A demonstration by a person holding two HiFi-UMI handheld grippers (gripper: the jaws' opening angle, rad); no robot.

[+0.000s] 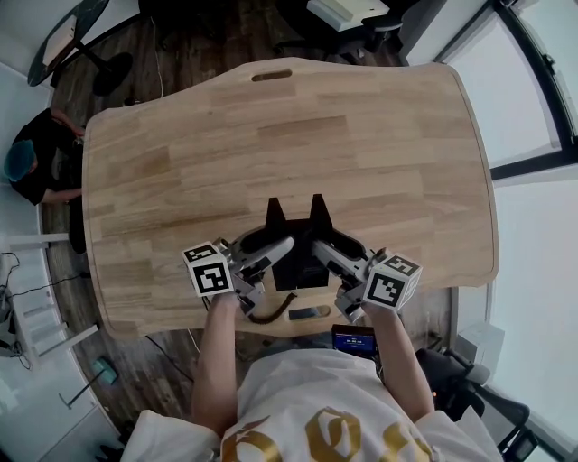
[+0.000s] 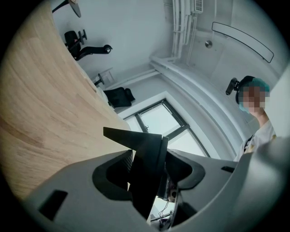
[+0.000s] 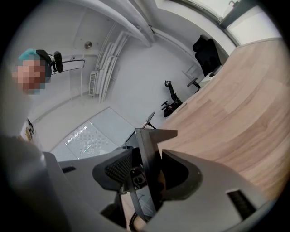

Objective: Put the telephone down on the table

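Observation:
The black telephone (image 1: 296,242), with two pointed tips at its far end, hangs over the near part of the wooden table (image 1: 298,135). My left gripper (image 1: 269,253) is shut on its left side and my right gripper (image 1: 325,253) on its right side. In the left gripper view a black edge of the telephone (image 2: 136,141) stands pinched in the left gripper (image 2: 146,168), with the table (image 2: 41,104) at the left. In the right gripper view a thin black panel of the telephone (image 3: 154,138) sits in the right gripper (image 3: 146,174), and the table (image 3: 244,122) lies at the right. A dark cord (image 1: 271,313) curls below the phone.
A handle slot (image 1: 271,75) is cut near the table's far edge. A person in a teal cap (image 1: 27,167) crouches at the table's left end. Office chairs (image 1: 361,27) stand beyond the far edge. Windows run along the right.

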